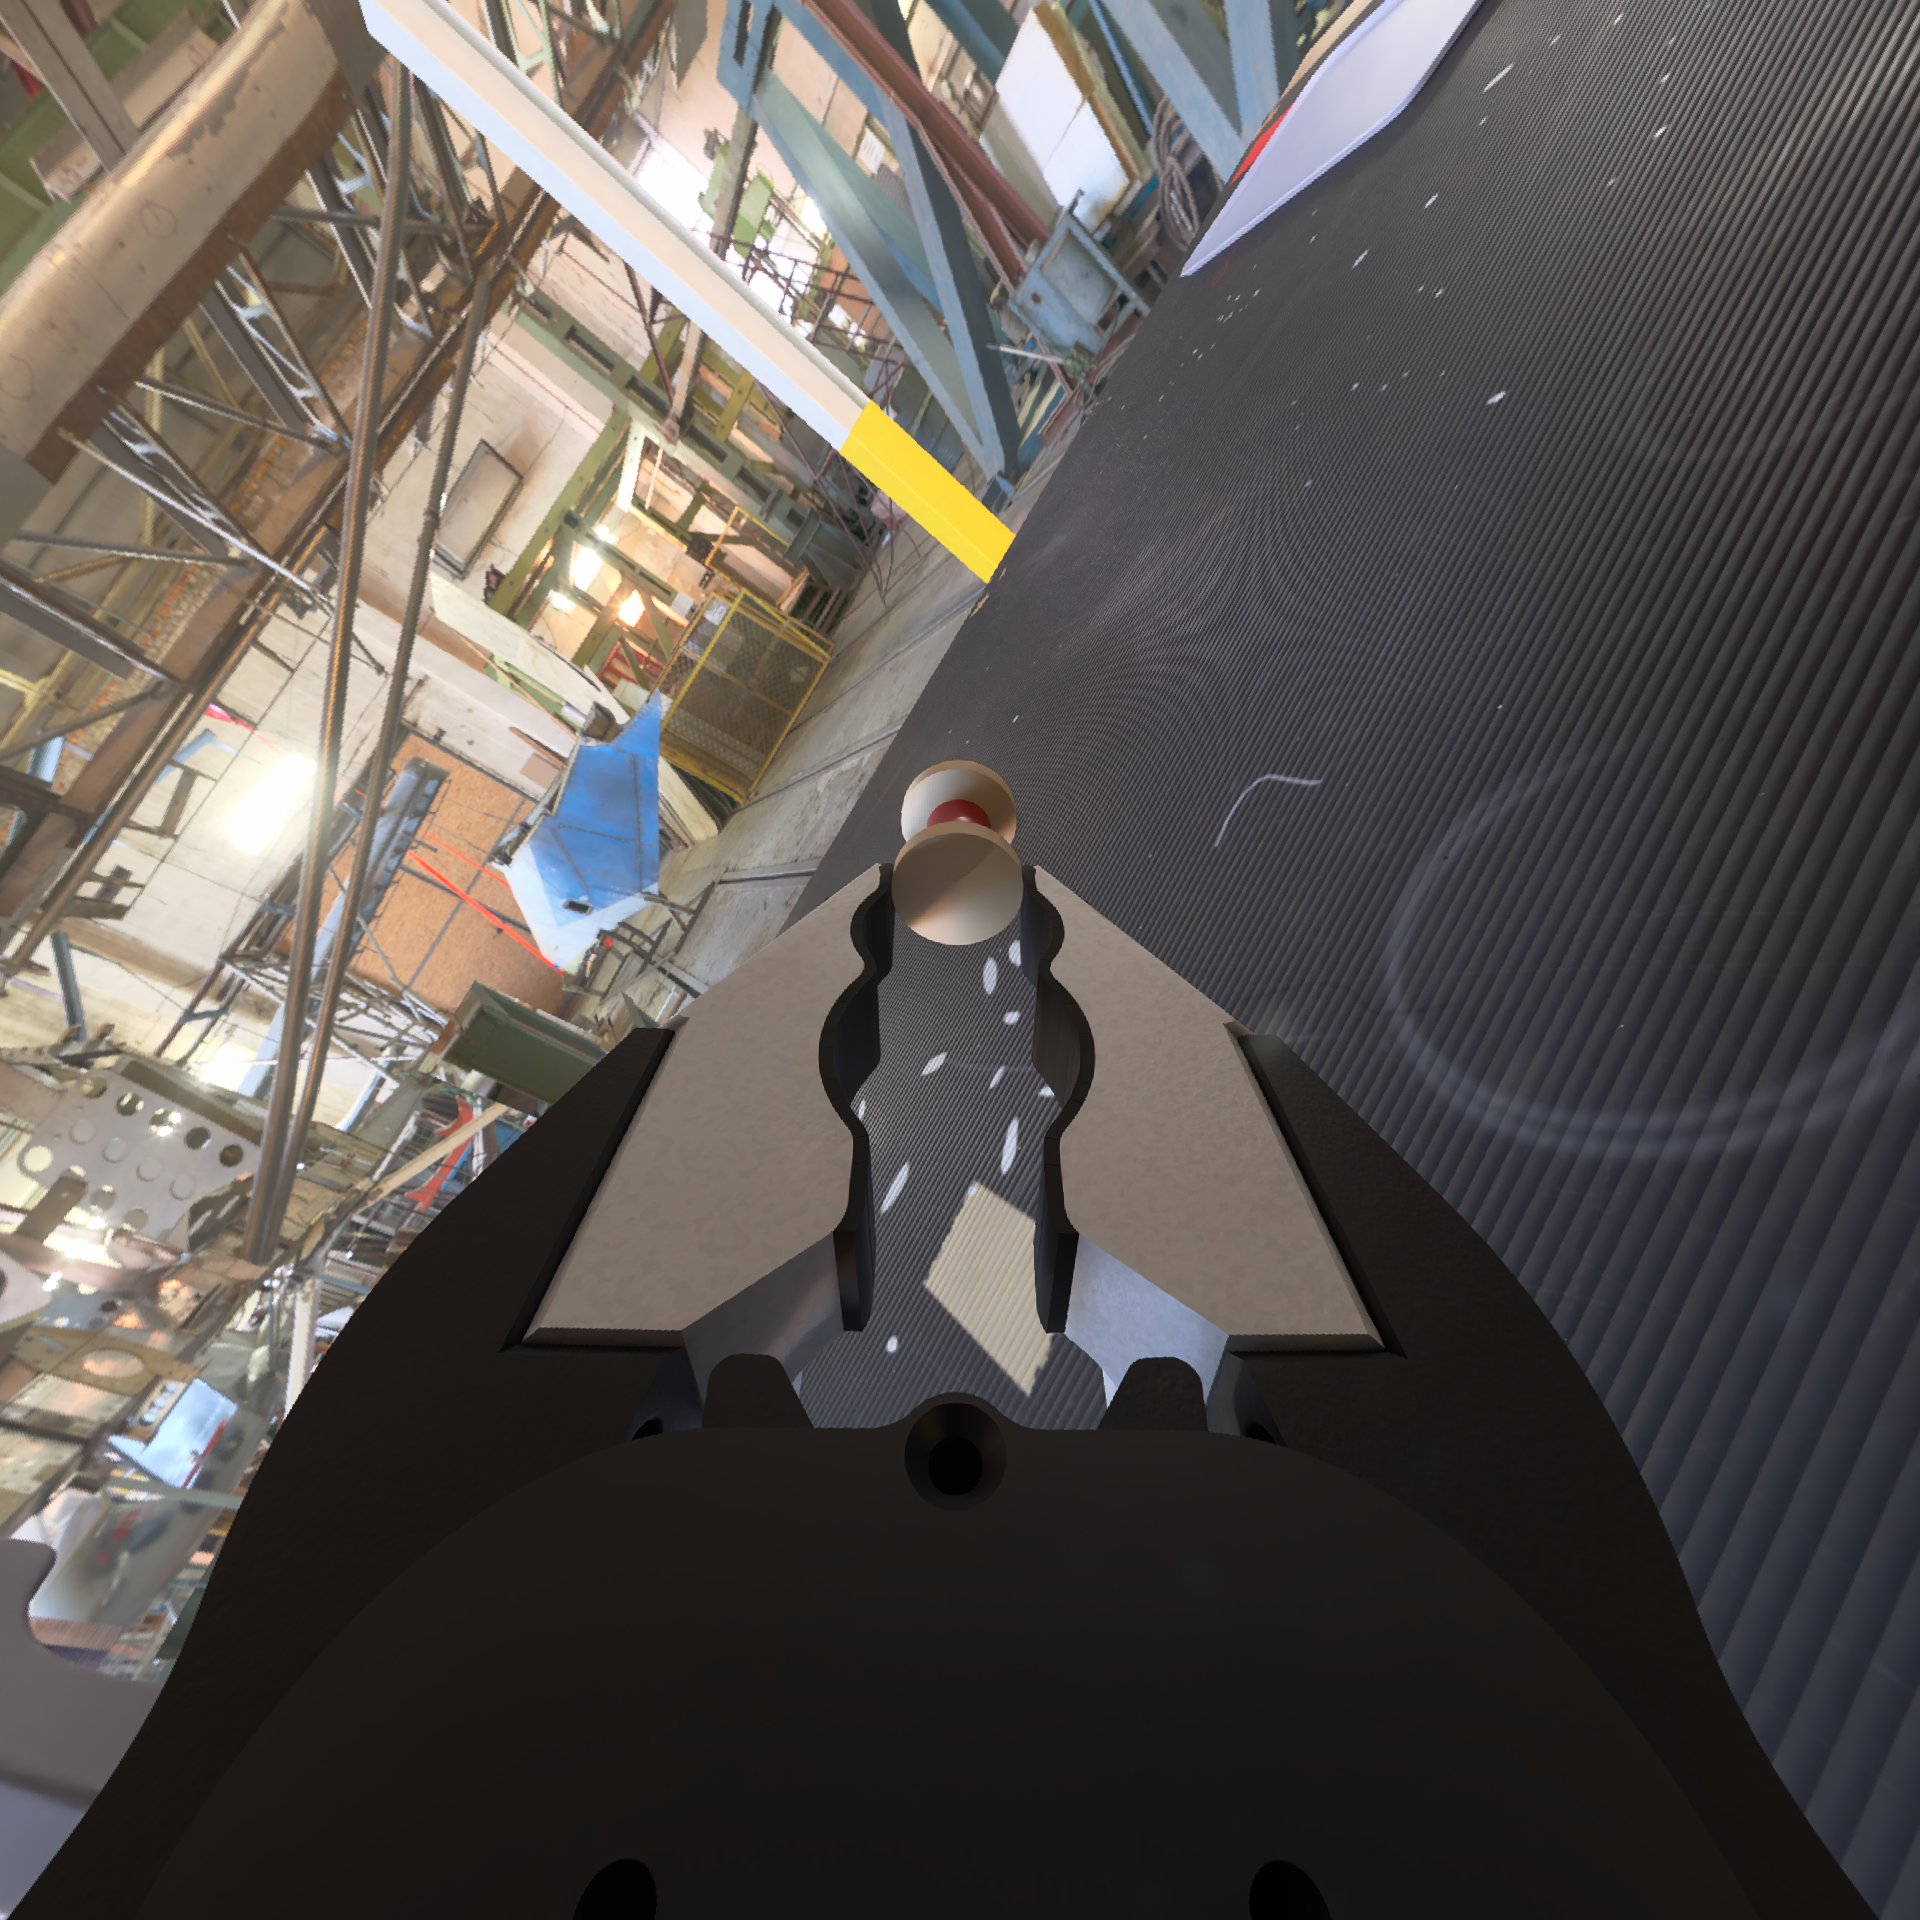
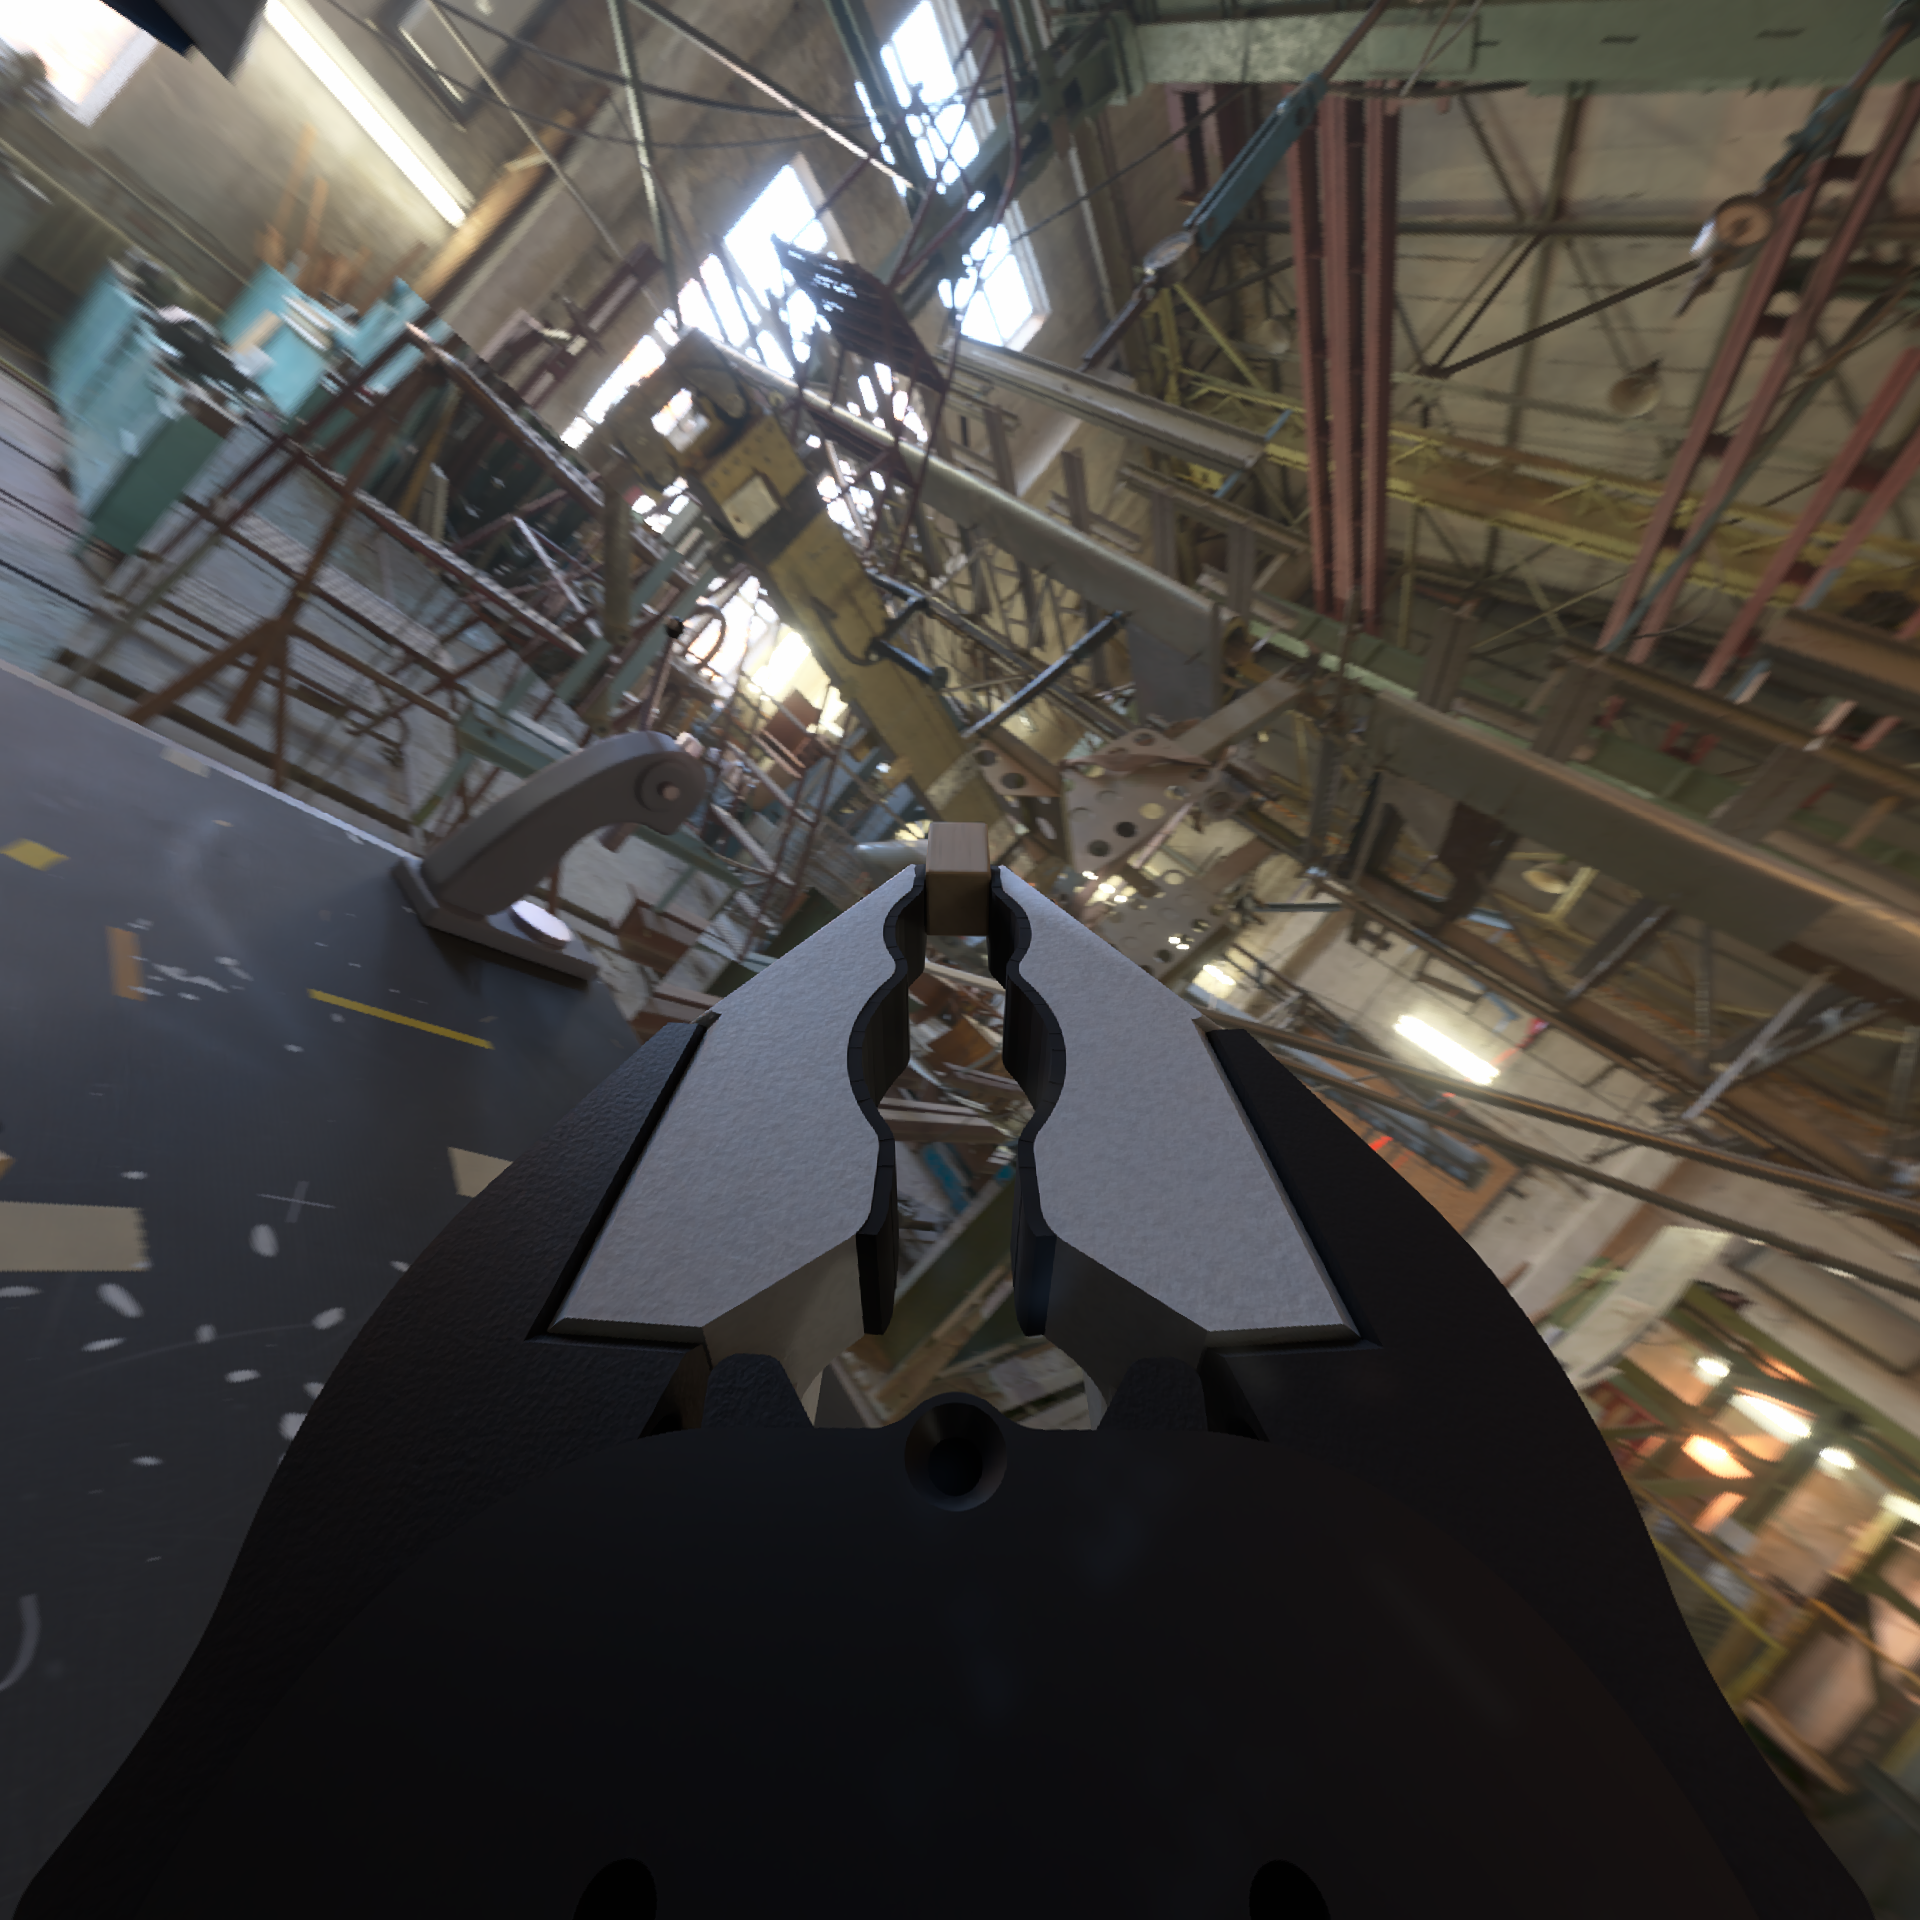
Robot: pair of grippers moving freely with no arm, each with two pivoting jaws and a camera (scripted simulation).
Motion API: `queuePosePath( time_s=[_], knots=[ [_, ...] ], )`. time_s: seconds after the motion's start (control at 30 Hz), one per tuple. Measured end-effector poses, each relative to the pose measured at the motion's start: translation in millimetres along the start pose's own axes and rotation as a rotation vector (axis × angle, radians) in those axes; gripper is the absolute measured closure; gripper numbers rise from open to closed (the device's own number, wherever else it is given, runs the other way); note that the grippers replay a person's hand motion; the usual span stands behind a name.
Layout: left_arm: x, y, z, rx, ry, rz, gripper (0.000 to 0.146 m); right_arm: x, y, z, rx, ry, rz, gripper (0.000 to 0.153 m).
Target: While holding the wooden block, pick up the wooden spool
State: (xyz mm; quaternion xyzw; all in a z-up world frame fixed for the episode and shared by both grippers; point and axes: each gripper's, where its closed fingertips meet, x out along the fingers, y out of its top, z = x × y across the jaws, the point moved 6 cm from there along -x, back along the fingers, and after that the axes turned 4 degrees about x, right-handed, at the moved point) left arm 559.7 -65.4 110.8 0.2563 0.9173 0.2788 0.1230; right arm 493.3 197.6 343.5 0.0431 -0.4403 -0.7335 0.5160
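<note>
In the left wrist view, the wooden spool (image 1: 954,902) has two cream flanges and a red core. Its near flange sits between my left gripper's (image 1: 957,881) fingertips, which are closed against it. Its far flange and core stick out ahead, beside the dark ribbed table (image 1: 1507,727). In the right wrist view, my right gripper (image 2: 957,883) is shut on a small wooden block (image 2: 956,873). It holds the block at its fingertips, in the air past the table's edge.
A long white bar with a yellow end (image 1: 925,488) meets the table edge ahead of the left gripper. A white sheet (image 1: 1330,114) lies far off on the table. A grey bracket (image 2: 551,821) stands at the table's corner (image 2: 208,1039), left of the right gripper.
</note>
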Motion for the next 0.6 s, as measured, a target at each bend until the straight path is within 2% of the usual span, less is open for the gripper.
queuePosePath(
  time_s=[0.2, 0.37, 0.43, 0.6],
  knots=[
    [1.1, -1.8, -2.8, -0.018, 0.007, -0.018, 0.123, 6.2, -7.8, -8.1, 0.173, 0.184, 0.002, 0.143],
    [0.5, -2.2, -5.2, -0.01, 0.002, -0.028, 0.123, 11.8, -20.5, -12.3, 0.184, 0.22, -0.071, 0.143],
    [-1.1, -2.1, -0.1, 0.075, -0.033, -0.042, 0.123, 12.9, -23.4, -12.8, 0.177, 0.218, -0.091, 0.143],
    [-1.2, -0.7, 19.1, 0.447, -0.088, -0.102, 0.123, 13.8, -22.7, -13.2, 0.137, 0.193, -0.098, 0.143]
  ],
)
